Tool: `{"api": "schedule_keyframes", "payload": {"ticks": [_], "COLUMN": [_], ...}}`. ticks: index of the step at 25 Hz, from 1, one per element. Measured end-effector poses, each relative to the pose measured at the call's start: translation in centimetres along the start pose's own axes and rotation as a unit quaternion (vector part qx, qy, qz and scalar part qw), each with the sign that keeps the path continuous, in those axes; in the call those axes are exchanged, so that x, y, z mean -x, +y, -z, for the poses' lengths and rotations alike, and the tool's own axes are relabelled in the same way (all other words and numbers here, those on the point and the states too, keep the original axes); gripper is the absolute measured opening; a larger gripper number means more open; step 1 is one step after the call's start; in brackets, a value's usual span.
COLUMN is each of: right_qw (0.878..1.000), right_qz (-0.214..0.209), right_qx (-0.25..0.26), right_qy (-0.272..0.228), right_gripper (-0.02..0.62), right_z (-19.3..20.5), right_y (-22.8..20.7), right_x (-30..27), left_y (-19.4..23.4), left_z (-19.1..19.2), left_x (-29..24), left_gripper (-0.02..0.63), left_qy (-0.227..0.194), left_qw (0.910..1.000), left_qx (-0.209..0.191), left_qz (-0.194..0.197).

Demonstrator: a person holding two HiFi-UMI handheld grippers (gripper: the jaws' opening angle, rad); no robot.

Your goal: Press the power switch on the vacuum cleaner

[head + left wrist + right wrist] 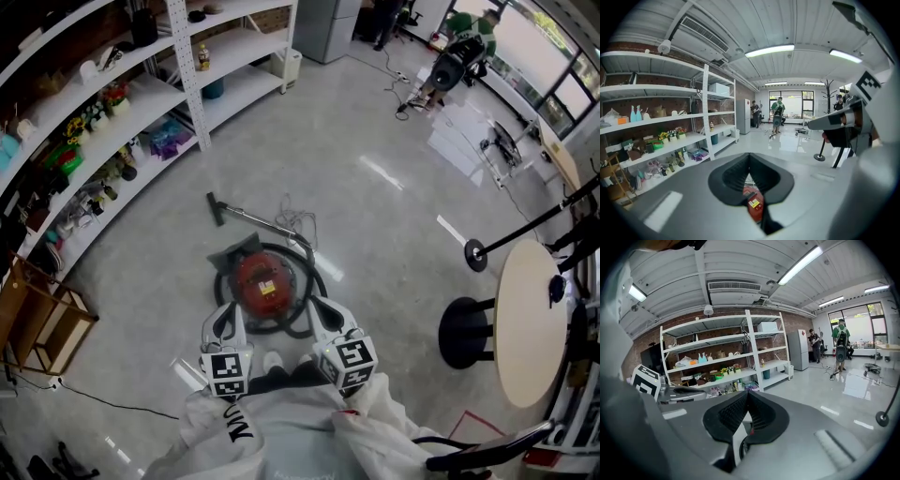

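The red canister vacuum cleaner [262, 284] sits on the grey floor straight ahead, ringed by its black hose. Its metal wand [258, 221] runs away to a floor nozzle [216, 208]. My left gripper [225, 315] hovers over the vacuum's left side, and my right gripper [326, 311] over its right side. Both are above it and touch nothing. In the left gripper view the left gripper [749, 156] has its tips together, with the red vacuum [753, 202] showing below. The right gripper [747, 394] also has its tips together and holds nothing.
White shelving [141, 94] full of small items lines the left wall. A wooden crate [42, 323] stands at the lower left. A round table [530, 323], a black stool [464, 333] and a stand base [475, 254] are at the right. A person [777, 112] stands far off.
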State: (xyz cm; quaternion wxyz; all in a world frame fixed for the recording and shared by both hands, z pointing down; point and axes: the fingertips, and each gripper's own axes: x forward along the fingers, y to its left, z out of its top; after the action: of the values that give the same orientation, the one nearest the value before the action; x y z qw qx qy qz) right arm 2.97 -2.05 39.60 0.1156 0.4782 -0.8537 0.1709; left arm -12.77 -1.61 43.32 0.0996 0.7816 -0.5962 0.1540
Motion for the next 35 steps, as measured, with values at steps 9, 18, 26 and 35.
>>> {"api": "schedule_keyframes", "payload": {"ticks": [9,18,26,35], "right_qw": [1.000,0.999,0.998,0.995], "right_qz": [0.004,-0.025,-0.057,-0.092], "right_qx": [-0.004,-0.006,-0.001,0.001], "right_qy": [0.010,0.020,0.025,0.022], "right_gripper": [0.000,0.000,0.000,0.000], "right_z": [0.3,-0.1,-1.3,-2.7], "right_y": [-0.8,-1.4,-2.1,-4.0], "right_x": [0.0,-2.7,-5.7,-8.1], "left_y": [-0.6,0.4,1.2,1.3], "left_z": [0.3,0.3,-0.1,-1.4], "left_x": [-0.6,-2.0,-3.6,-5.5], "left_gripper": [0.000,0.000,0.000,0.000], "left_qy": [0.010,0.022,0.036,0.040], "left_qw": [0.9999,0.9996,0.9984,0.9963], "left_qx": [0.002,0.009,0.016,0.016], "left_qz": [0.007,-0.015,-0.041,-0.074]}}
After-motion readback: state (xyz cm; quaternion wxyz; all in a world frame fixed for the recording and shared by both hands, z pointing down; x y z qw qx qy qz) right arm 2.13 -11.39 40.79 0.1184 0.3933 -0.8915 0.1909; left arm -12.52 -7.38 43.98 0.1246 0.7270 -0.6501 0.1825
